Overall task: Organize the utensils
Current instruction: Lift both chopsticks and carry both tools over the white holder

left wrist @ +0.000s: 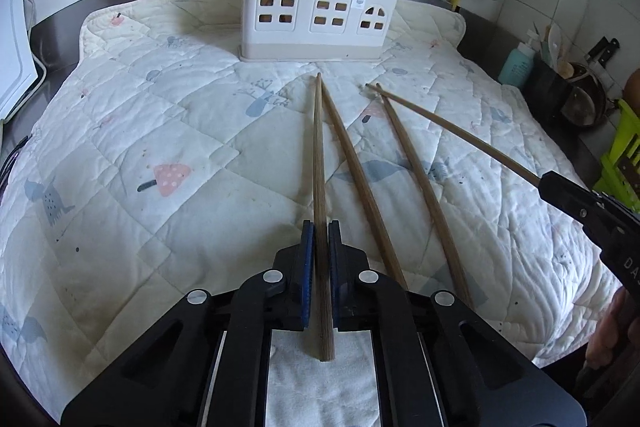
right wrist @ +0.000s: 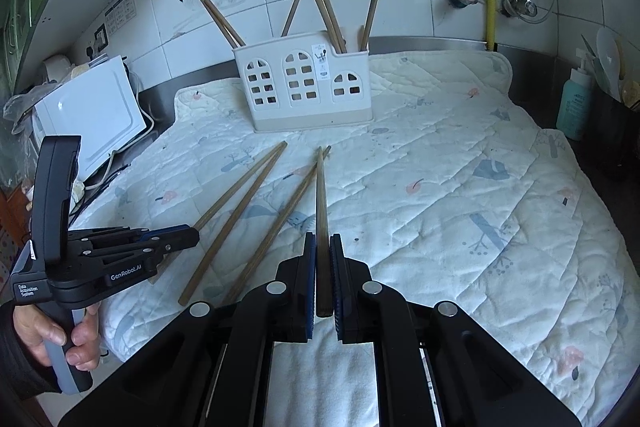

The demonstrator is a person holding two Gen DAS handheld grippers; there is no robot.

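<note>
On the quilted mat (left wrist: pixel 168 131), four wooden chopsticks fan out in front of a white utensil holder (left wrist: pixel 316 3) that stands upright at the mat's far edge, near the tiled wall. More chopsticks (right wrist: pixel 328 9) already stand in the holder, leaning at different angles.

Each gripper is clamped on one chopstick. From the left wrist camera, the left gripper (left wrist: pixel 319 255) has its blue-padded fingers (left wrist: pixel 307 267) closed on the thick end of the leftmost chopstick (left wrist: pixel 319 155). Its long axis runs straight away from the gripper and its thin tip points at the holder's base. Just beside it lies a loose chopstick (left wrist: pixel 360 179); the two tips nearly meet, and the thick ends spread apart toward the near edge.

From the right wrist camera, the right gripper (right wrist: pixel 323 259) is likewise closed on the rightmost chopstick (right wrist: pixel 321 195), held near its thick end, with the tip pointing toward the holder. Another loose chopstick (right wrist: pixel 280 219) lies on the mat beside it, crossing close to the held tip and angling off to the near left. All four sticks point their narrow ends toward the holder.

A teal soap bottle (right wrist: pixel 576 103) stands off the mat to the right.
</note>
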